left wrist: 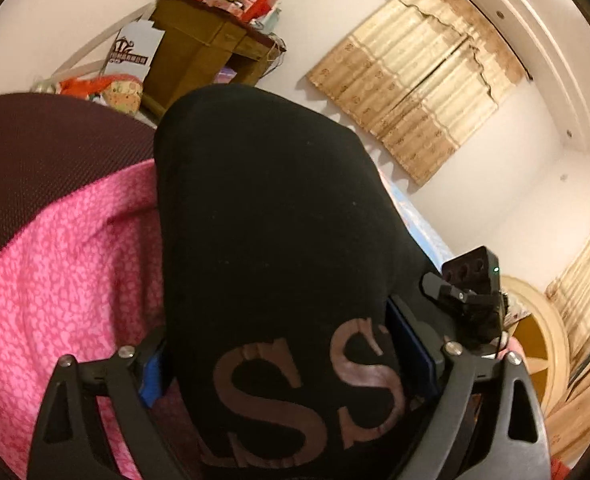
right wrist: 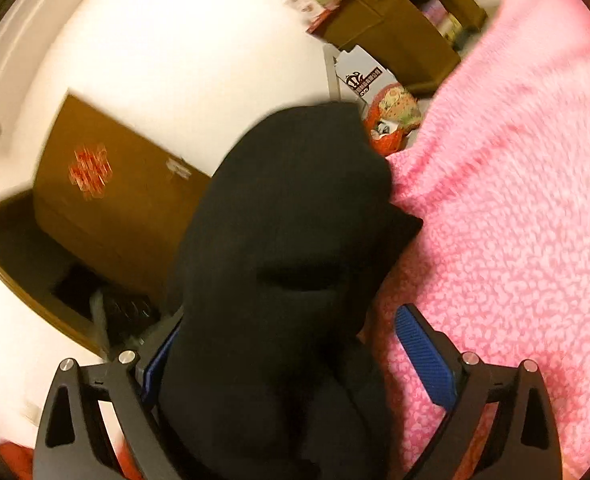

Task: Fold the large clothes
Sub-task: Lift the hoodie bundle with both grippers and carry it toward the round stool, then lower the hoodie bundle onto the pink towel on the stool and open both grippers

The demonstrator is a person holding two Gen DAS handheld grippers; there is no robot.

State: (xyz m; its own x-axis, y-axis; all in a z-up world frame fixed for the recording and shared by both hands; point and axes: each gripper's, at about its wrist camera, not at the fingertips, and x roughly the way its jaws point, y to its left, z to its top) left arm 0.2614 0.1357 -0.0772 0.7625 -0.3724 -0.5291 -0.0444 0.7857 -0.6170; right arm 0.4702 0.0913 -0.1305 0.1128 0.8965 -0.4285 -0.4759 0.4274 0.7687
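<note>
Black fabric fills the foreground of both wrist views: the left gripper (left wrist: 291, 364) has its blue-padded fingers (left wrist: 413, 344) spread fairly wide, with the black garment (left wrist: 271, 216) bunched between them, its pale pinkish lettering facing the lens; whether the pads actually pinch the cloth cannot be told. The right gripper (right wrist: 295, 356) also stands wide, its right blue pad (right wrist: 423, 360) clear of the cloth while the garment (right wrist: 287, 240) drapes against the left pad, so a firm grip cannot be confirmed there either. The garment is lifted above a pink patterned blanket (right wrist: 507, 208), which spreads to its right in the right wrist view and to its left in the left wrist view (left wrist: 63, 264). Just right of the garment in the left view, part of the other gripper's black housing (left wrist: 471, 292) shows. Beyond the garment stands a wooden desk (left wrist: 207, 52) piled with red packages, and further off beige curtains (left wrist: 419, 76) hang on a white wall.
</note>
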